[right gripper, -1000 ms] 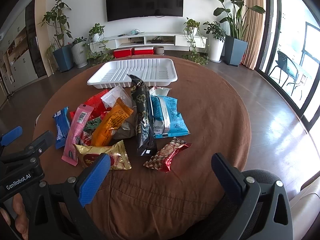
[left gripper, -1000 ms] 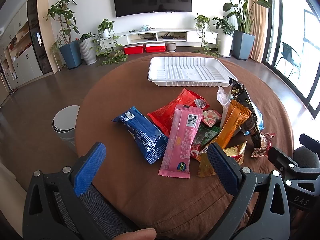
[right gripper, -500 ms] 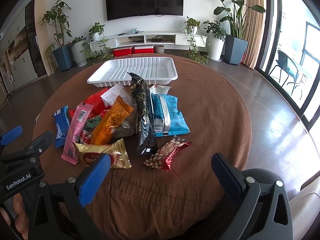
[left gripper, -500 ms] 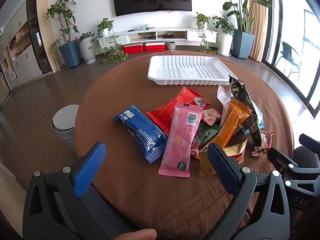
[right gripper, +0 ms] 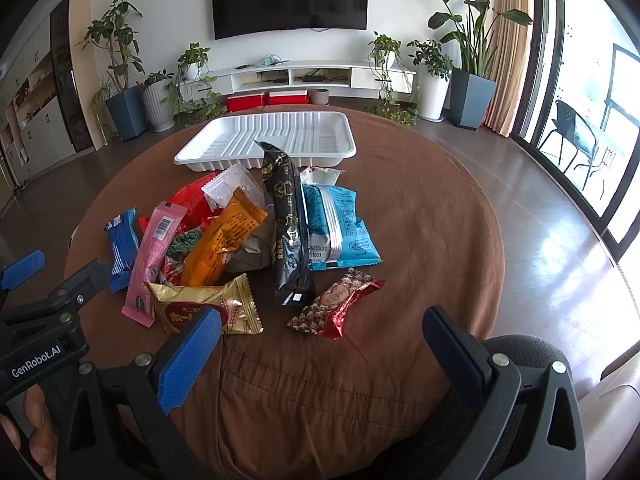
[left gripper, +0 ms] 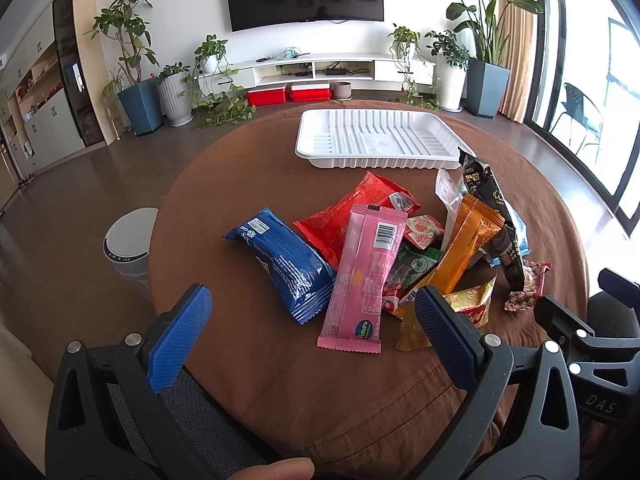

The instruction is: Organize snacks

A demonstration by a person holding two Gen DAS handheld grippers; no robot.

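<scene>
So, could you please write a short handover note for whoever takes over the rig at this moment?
Left gripper: open, holding nothing, at the near edge of the table.
Right gripper: open, holding nothing, also at the near edge.
White tray: at the far side, nothing in it.
Snacks: all in a pile mid-table, pink bar and blue pack nearest the left gripper, red candy nearest the right.
Done: nothing yet. Left: every snack.

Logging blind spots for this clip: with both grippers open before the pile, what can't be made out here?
- Olive-brown packet: right wrist view, mostly buried under the orange packet and black packet.
- Green packet: left wrist view, print overlapped by the pink bar.
- White tray: right wrist view, part of its floor hidden behind the black packet's tip.
- Gold packet: left wrist view, partly behind a gripper finger.
</scene>
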